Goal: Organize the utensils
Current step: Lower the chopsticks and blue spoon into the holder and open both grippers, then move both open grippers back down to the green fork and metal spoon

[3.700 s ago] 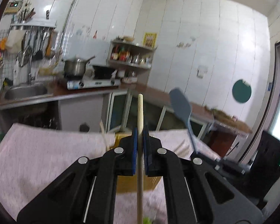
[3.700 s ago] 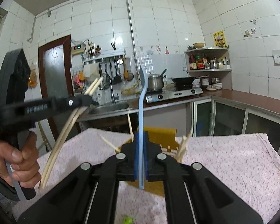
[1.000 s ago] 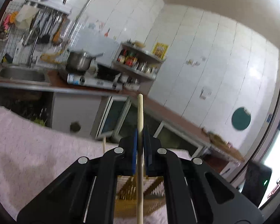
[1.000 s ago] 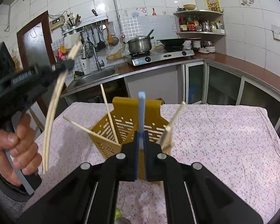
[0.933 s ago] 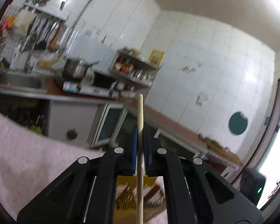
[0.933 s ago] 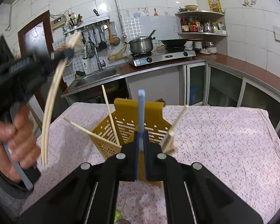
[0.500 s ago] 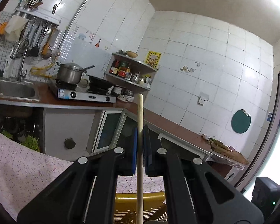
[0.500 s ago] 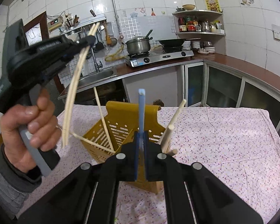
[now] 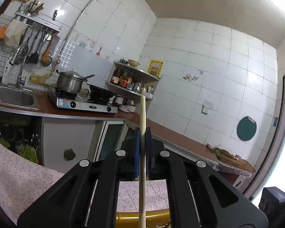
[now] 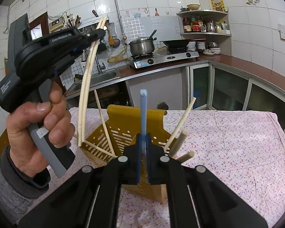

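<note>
White tiled walls surround a small kitchen, with a steel sink (image 10: 102, 77), a gas stove (image 10: 165, 57) carrying a lidded pot (image 10: 142, 45), and a corner shelf (image 10: 205, 22) of bottles along a brown counter. Nearer the cameras stands a table under a pink flowered cloth (image 10: 237, 142).

On that cloth sits a yellow slotted utensil basket (image 10: 121, 133). Several pale chopsticks (image 10: 178, 127) lean out of it at different angles, some toward its left corner, some toward its right.

Seen from the right wrist camera, the right gripper (image 10: 143, 152) is clamped on a blue utensil handle (image 10: 143, 114), which rises upright in front of the basket. What sort of utensil it is cannot be told.

At the left of the same view, a hand (image 10: 36, 133) in a grey sleeve grips the handle of the left gripper (image 10: 96, 33). Its jaws pinch 2 long pale chopsticks (image 10: 85, 95) near their upper ends; the sticks hang down, with their lower tips just above the basket's left corner.

From the left wrist camera, the left gripper's blue pads (image 9: 136, 152) press on a pale stick (image 9: 142, 152) standing vertically, with the basket's yellow rim (image 9: 152, 216) visible below.
</note>
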{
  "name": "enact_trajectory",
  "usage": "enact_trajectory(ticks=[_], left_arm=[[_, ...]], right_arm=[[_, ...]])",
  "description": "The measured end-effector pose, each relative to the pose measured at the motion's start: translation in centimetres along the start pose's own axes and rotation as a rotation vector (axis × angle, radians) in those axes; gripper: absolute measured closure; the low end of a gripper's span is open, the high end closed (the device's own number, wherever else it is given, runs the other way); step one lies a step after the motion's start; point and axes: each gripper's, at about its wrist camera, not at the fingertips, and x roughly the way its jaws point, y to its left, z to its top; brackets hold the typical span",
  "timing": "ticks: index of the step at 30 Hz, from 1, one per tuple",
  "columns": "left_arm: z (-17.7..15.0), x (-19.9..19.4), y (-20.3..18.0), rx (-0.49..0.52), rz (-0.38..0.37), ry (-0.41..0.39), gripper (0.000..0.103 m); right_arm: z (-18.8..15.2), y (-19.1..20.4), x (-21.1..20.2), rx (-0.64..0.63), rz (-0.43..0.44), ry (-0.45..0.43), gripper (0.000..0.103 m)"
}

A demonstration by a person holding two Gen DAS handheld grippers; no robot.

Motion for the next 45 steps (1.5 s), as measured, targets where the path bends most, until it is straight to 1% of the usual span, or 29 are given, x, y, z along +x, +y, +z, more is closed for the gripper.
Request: enact_trajectory(ticks=[2,7,18,19,22,28,30,34,37,39,43,45], left_arm=[[-0.3,0.0,-0.2,0.018,0.023,-0.01,0.099],[-0.8,0.2,-0.3,0.032,0.047,-0.04,0.099],[-1.9,-0.6,0.1,0.064,0.062,0.045,0.099],[-2.1,-0.7,0.2,0.06,0.061,0.051,0.098],[-2.3,-1.2,0.2,0.064,0.074,0.079,0.074],[-2.1,-2.5,0.6,0.059,0.082,0.086,0.071],[-1.8,-3.3,0.5,0.056,0.079,0.077,0.07],[-1.0,-5.2,0.2,0.05,0.075,0.057,0.065],[-0.8,-6.6,-0.1,0.051,0.079,0.062,0.065],[-0.8,-7.7,-0.3,0.05,0.08,0.071,0.065],[-1.1,-10.6,-0.9,0.071,0.095,0.087,0.06],[-1.8,-12.4,-1.3,0.098,0.121,0.108,0.06]], right_arm=[[0.0,-0.1,0.1,0.002,-0.002,0.001,0.098],[0.0,-0.2,0.3,0.01,0.003,0.0,0.098],[-0.1,-0.3,0.3,0.015,0.005,0.006,0.098],[-0.1,-0.3,0.3,0.017,0.003,0.006,0.098],[0.1,-0.3,0.1,0.025,-0.005,-0.005,0.097],[0.9,-0.5,-0.7,0.041,-0.016,-0.039,0.097],[1.2,-0.5,-1.4,0.046,-0.014,-0.059,0.097],[1.5,0.2,-2.4,0.021,-0.014,-0.075,0.097],[1.3,0.6,-3.1,0.01,-0.025,-0.08,0.097],[1.1,0.7,-3.9,0.012,-0.034,-0.087,0.097],[0.2,0.8,-5.5,0.024,-0.059,-0.093,0.097],[-0.5,0.9,-6.5,0.019,-0.088,-0.096,0.096]])
